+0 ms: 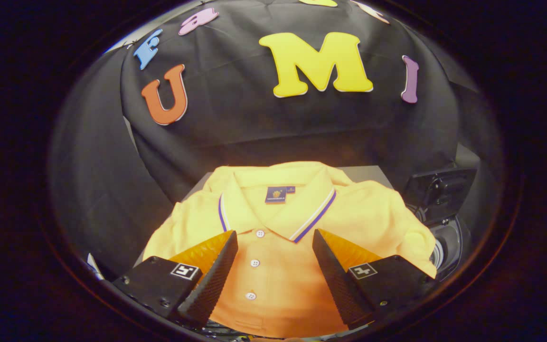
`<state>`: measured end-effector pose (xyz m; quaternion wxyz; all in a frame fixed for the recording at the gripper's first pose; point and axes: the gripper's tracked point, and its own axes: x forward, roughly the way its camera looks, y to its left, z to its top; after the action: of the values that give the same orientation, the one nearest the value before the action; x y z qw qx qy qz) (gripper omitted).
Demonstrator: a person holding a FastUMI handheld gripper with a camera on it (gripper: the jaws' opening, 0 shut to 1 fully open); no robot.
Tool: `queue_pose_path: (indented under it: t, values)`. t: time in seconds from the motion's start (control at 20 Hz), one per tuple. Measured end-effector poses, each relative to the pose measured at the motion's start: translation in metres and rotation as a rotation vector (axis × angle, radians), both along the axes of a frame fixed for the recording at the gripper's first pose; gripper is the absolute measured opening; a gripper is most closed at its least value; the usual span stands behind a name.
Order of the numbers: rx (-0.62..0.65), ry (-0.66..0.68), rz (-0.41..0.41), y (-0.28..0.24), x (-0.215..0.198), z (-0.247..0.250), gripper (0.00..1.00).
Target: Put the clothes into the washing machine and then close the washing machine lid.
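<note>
Yellow polo shirt (273, 237) covers a grey surface (368, 173) below the tool (275, 247), fingers apart.

Black cloth wall (264, 123) hangs behind a grey tabletop (368, 173).

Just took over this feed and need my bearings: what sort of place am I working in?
Likely a staged laundry booth, not a real home: a black cloth wall behind, a folded yellow polo shirt under the open gripper, and what looks like a washing machine beside the shirt.

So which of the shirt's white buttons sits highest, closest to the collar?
The top button, just under the collar of the shirt, between the open gripper fingertips; the other two lie lower.
</note>
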<state>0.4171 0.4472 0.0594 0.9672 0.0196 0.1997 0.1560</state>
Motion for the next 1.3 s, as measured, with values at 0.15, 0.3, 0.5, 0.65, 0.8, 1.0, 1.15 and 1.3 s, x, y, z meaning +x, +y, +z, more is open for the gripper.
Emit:
queue_pose_path:
  t: [0.15,0.3,0.5,0.65,0.8,1.0,1.15,1.3]
  values:
    - [-0.149,-0.012,-0.033,0.0028,-0.0006,-0.0091,0.99]
    - [-0.161,-0.009,-0.072,0.0043,-0.0018,-0.0101,0.99]
    - [-0.128,0.025,-0.074,0.0032,-0.0016,-0.0085,0.99]
    - [-0.112,0.032,-0.076,0.0041,-0.0026,-0.0094,0.99]
    - [-0.126,0.023,-0.058,0.0026,-0.0021,-0.0094,0.98]
    - [-0.128,-0.003,-0.027,0.0023,-0.0022,-0.0089,0.97]
    - [-0.118,-0.020,-0.010,0.0017,-0.0017,-0.0091,0.96]
    - [-0.143,-0.002,-0.027,0.0020,-0.0031,-0.0099,0.95]
